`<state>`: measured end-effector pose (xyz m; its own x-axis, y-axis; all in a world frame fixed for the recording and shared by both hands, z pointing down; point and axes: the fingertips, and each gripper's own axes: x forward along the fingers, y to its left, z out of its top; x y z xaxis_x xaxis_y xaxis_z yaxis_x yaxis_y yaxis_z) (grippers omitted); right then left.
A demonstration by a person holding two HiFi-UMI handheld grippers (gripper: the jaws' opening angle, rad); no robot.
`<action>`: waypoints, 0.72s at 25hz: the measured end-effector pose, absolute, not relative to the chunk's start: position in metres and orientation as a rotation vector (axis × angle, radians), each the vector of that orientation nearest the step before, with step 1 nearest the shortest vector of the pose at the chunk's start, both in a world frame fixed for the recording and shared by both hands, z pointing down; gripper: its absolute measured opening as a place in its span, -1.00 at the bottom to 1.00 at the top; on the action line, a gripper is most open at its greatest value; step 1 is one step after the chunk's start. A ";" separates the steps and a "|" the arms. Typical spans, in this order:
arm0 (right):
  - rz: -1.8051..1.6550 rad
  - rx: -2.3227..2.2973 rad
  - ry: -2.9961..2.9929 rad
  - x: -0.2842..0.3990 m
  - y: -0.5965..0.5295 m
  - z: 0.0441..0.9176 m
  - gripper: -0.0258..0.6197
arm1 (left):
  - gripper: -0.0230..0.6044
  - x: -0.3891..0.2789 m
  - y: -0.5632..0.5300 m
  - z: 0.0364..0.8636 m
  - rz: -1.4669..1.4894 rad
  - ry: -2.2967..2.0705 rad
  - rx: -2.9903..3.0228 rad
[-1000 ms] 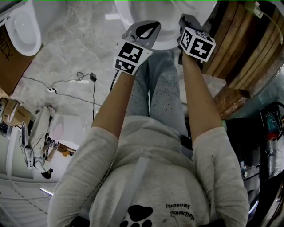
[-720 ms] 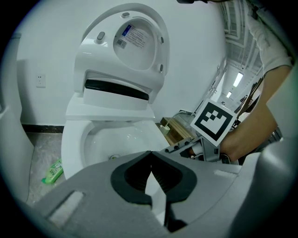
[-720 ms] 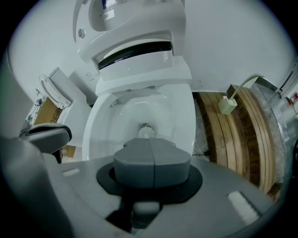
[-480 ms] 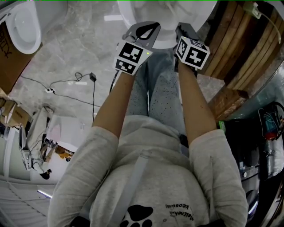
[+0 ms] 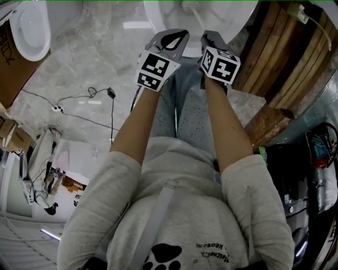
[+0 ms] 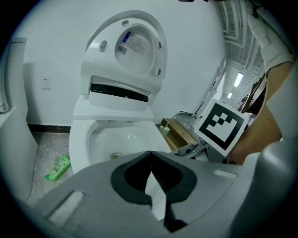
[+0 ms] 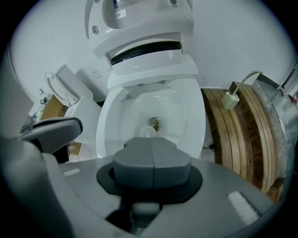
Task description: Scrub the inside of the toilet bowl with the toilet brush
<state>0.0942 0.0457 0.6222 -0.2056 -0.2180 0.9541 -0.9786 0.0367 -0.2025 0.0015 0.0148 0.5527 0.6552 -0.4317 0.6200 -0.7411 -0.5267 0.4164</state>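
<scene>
In the head view a second white toilet (image 5: 29, 29) sits in the upper left corner against a brown cardboard box (image 5: 11, 74), and a thin black cable (image 5: 100, 95) trails across the grey stone floor (image 5: 68, 58) below them. At top centre both forearms reach forward side by side.

The left gripper (image 5: 177, 38) is the one further left, over the near rim of the toilet bowl (image 5: 158, 16). In the left gripper view its fingers (image 6: 149, 153) meet at the tips and hold nothing; only a narrow wedge of white shows below the point where they touch. Past them the toilet bowl (image 6: 79, 139) stands open with its lid (image 6: 135, 46) raised against the white wall. A green packet (image 6: 58, 167) lies on the floor at the lower left, beside the foot of the bowl.

Just to the right, the right gripper (image 5: 210, 38) also points into the bowl, its marker cube (image 5: 219, 64) close beside the left one. In the right gripper view its fingers (image 7: 151, 142) are pressed together along a straight seam, with a pale piece showing beneath them. The white end of the toilet brush (image 7: 148, 132) shows right past their tips, low inside the bowl and just in front of the drain hole (image 7: 156, 123). The brush seems to be held by this gripper, though the handle itself is mostly covered.

Stacked wooden planks (image 7: 237, 139) lie to the right of the bowl, with a small white fitting on a pale hose (image 7: 229, 100) resting on their upper end.
</scene>
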 end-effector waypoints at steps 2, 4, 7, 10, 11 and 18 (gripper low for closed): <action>1.261 1.261 -1.534 0.092 0.046 0.621 -0.45 | -0.94 0.000 0.019 0.551 0.591 -0.908 2.196; 1.286 1.268 -1.536 0.092 0.046 0.620 -0.45 | -0.94 -0.001 0.022 0.549 0.590 -0.914 2.197; 1.294 1.264 -1.544 0.090 0.052 0.617 -0.45 | -0.94 -0.002 0.031 0.547 0.584 -0.922 2.191; 1.292 1.258 -1.555 0.088 0.057 0.614 -0.45 | -0.94 0.000 0.039 0.545 0.582 -0.921 2.190; 1.292 1.257 -1.560 0.088 0.057 0.614 -0.45 | -0.94 0.001 0.041 0.544 0.584 -0.918 2.192; 1.201 1.223 -1.637 0.093 0.042 0.591 -0.46 | -0.94 0.003 0.052 0.530 0.581 -0.917 2.196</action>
